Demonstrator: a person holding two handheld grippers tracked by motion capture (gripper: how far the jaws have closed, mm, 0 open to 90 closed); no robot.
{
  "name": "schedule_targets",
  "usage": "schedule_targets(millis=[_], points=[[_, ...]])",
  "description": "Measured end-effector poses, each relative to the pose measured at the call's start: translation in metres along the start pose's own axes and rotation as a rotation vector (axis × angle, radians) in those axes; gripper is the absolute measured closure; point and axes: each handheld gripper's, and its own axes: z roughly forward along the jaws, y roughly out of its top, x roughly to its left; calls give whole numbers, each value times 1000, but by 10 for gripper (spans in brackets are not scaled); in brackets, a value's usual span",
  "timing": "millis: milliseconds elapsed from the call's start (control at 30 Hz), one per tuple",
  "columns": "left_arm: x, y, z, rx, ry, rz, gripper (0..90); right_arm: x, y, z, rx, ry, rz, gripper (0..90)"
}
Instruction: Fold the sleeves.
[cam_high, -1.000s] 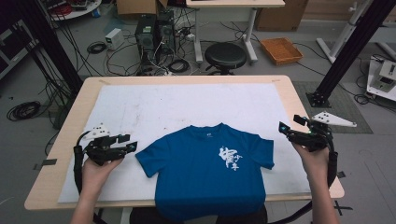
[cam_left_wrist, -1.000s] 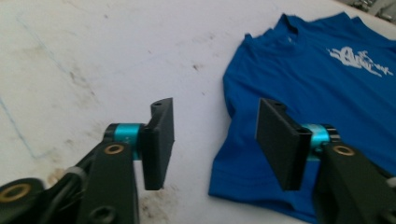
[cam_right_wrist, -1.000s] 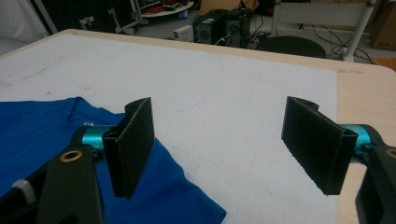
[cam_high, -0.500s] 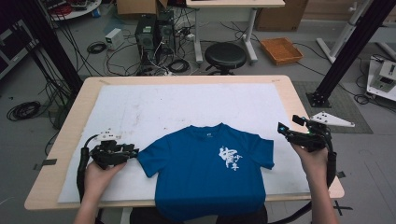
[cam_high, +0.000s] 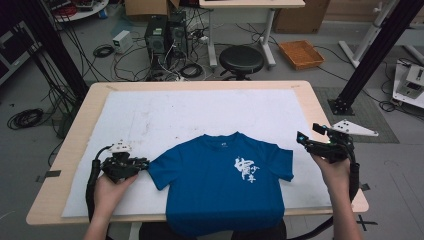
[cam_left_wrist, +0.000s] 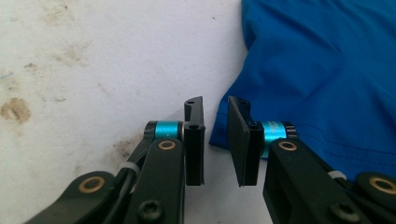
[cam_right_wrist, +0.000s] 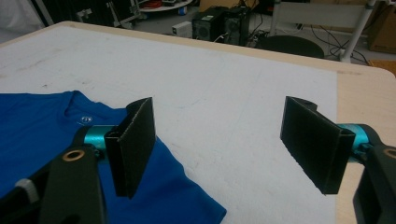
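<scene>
Black tongs at either sleeve of a blue T-shirt (cam_high: 220, 185) on a white-covered surface (cam_high: 165, 112).

Left tongs (cam_left_wrist: 215, 140) have just been closing; their narrow gap holds the left sleeve's hem tip, pads not yet pressing. Right tongs (cam_right_wrist: 224, 144) gape wide, empty, above the right sleeve. Soft, lightly creased cloth with a white print lies near centre, its hem over the near edge; the mat is stained; nothing stands between.
</scene>
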Motion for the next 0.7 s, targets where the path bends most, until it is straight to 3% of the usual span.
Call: schedule_targets(millis=[100,200,367,467,633,700], points=[[-4,1,1,7,18,9,773,1,0,0,-1,-2,-2,265],[-4,-1,1,-3,12,2,845,0,0,0,0,-6,-5,266],[-2,0,-1,3,-11,-41,878,0,1,-2,-9,-6,-9,266],[-1,2,-7,-12,-37,-46,878,0,1,-3,-13,-6,-4,266],[-3,14,-20,-78,-104,-135,879,2,4,-6,-26,5,4,266],[-7,20,-23,-119,-157,-182,880,2,5,-7,-34,6,1,266]])
